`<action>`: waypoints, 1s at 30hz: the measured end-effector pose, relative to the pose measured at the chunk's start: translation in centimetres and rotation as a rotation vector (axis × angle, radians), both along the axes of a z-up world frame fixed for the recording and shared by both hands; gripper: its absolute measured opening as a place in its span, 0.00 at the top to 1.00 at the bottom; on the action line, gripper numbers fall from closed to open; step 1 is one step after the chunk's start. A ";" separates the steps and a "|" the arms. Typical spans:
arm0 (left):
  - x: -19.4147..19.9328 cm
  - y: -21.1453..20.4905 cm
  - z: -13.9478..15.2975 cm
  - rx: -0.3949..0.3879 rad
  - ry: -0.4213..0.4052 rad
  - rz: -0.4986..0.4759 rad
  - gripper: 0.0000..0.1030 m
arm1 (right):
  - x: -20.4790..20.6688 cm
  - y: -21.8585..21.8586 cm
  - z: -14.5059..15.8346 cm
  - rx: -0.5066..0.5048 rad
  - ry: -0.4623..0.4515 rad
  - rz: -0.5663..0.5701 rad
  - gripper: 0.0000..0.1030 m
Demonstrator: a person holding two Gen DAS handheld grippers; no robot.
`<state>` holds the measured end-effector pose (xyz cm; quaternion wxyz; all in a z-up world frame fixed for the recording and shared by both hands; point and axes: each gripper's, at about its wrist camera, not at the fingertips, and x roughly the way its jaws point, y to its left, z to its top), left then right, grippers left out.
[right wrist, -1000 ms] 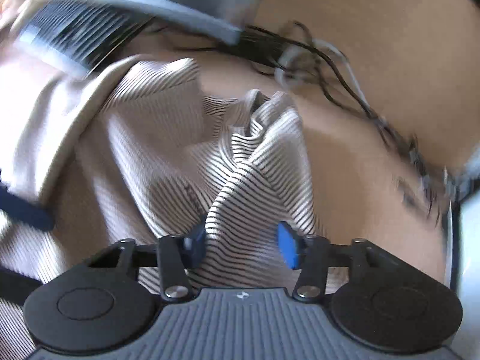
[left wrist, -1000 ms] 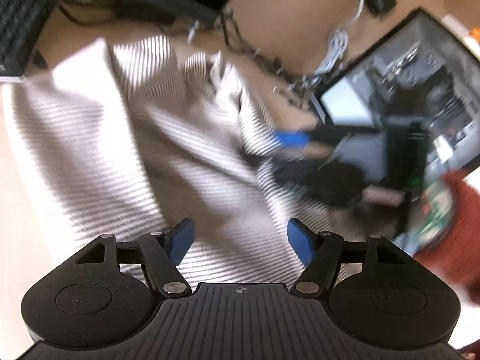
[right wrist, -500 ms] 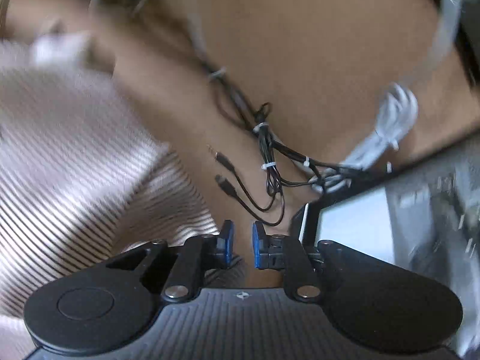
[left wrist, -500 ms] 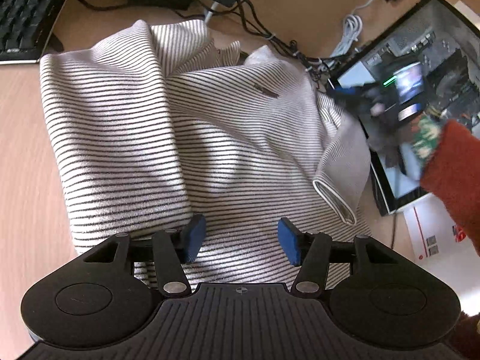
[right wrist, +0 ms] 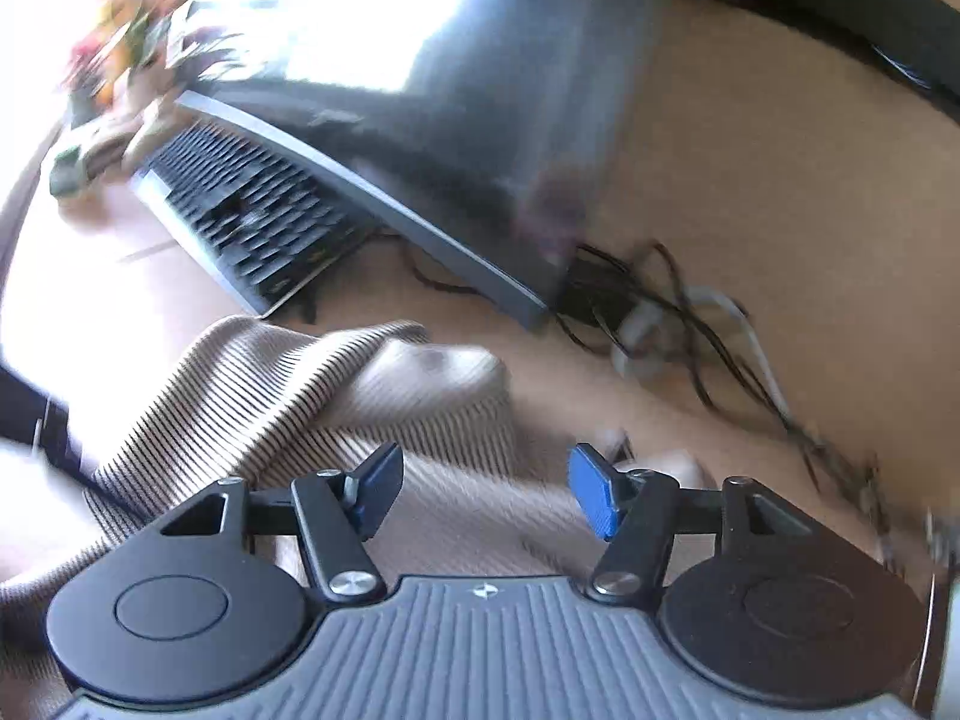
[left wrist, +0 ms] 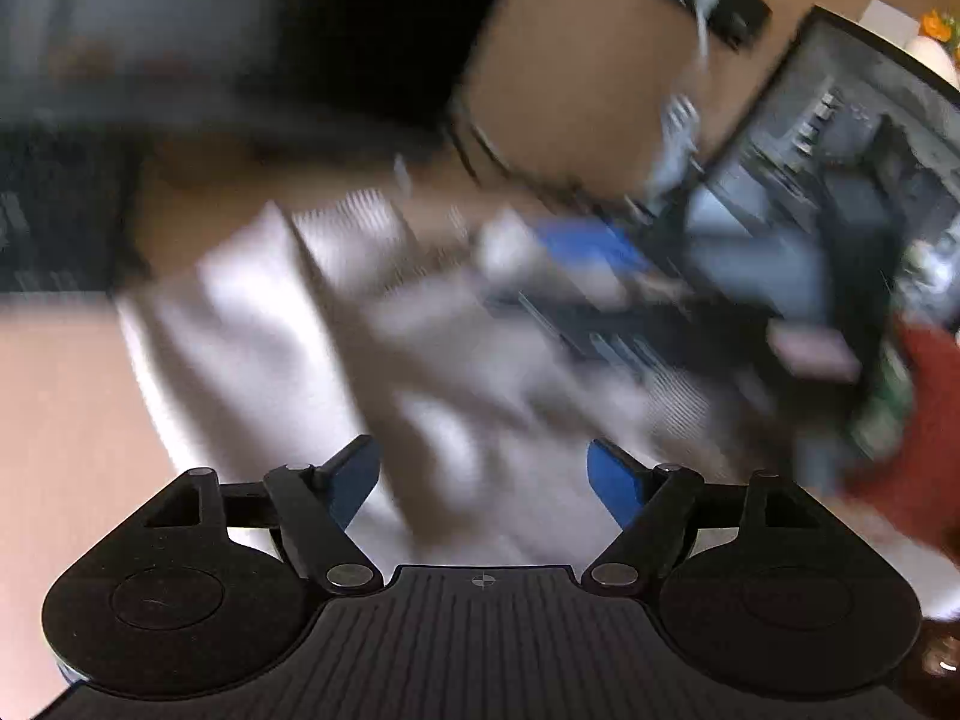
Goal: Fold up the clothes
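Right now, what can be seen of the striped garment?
The striped garment is a pale knit with thin dark stripes, lying rumpled on the tan desk, one fold raised near the keyboard. The right tool hovers open over it; the left tool, also open, faces it in a blurred view.

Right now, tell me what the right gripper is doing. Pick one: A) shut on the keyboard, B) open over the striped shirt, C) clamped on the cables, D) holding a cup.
B: the right gripper has its blue fingers spread wide apart, with the striped shirt lying beneath them.
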<state>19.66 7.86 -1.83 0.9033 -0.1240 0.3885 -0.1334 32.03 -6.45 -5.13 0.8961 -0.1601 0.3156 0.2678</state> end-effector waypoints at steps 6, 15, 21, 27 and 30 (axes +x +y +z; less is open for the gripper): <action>6.7 -1.3 0.9 0.363 -0.158 -0.092 0.23 | -3.9 -6.2 -3.9 0.121 0.171 -0.198 0.17; 11.8 -2.9 -1.5 0.416 -0.083 -0.209 0.22 | -11.6 -7.5 -6.1 0.078 0.133 -0.134 0.10; 13.3 -5.4 -2.8 0.436 -0.084 -0.301 0.20 | -13.1 -8.2 -5.6 0.114 0.143 -0.142 0.05; 14.0 -9.0 -4.2 0.547 -0.119 -0.414 0.51 | -13.5 -8.0 -5.6 0.130 0.140 -0.143 0.00; 13.7 -8.8 -4.7 0.613 -0.107 -0.398 0.72 | -13.8 -8.7 -5.5 0.166 0.146 -0.147 0.00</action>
